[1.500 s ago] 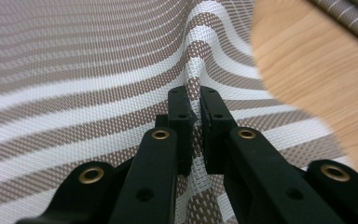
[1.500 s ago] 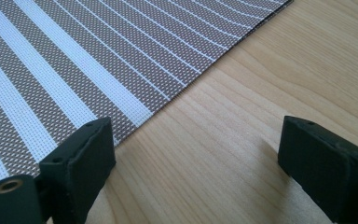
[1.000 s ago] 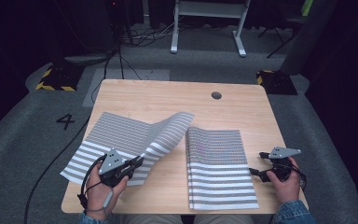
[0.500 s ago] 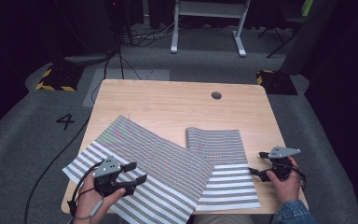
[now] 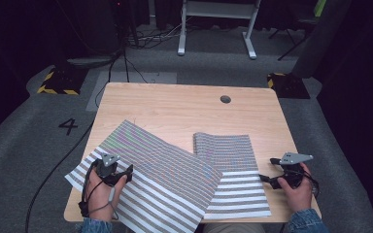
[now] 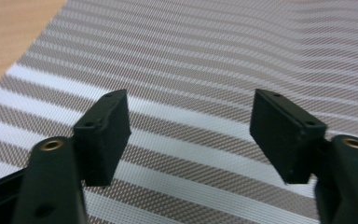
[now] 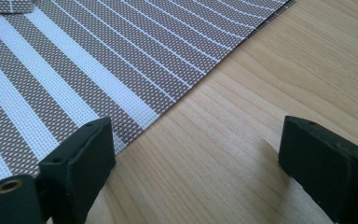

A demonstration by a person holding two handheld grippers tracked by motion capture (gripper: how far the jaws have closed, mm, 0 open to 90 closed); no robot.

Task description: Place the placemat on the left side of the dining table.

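Two brown-and-white striped woven mats lie on the wooden table (image 5: 175, 107). The left mat (image 5: 160, 170) lies flat at an angle, and its right corner covers part of the right mat (image 5: 233, 155). My left gripper (image 5: 126, 172) hovers over the left mat's near-left part. Its jaws have just been opening and now stand open, with nothing between them in the left gripper view (image 6: 191, 130), where the mat (image 6: 205, 56) lies below. My right gripper (image 5: 267, 170) rests open at the right mat's right edge; its own view (image 7: 196, 158) shows the mat corner (image 7: 74, 70) beside bare wood (image 7: 270, 70).
A round cable hole (image 5: 225, 99) sits in the table's far right part. The left mat's near corners hang over the table's front and left edges. Grey carpet, cables and a white frame's legs (image 5: 213, 29) lie beyond the table.
The left mat was raised and curled a second ago; it now lies flat, overlapping the right mat. My left gripper has let go of it, opened and sunk slightly left. The right gripper stayed put.
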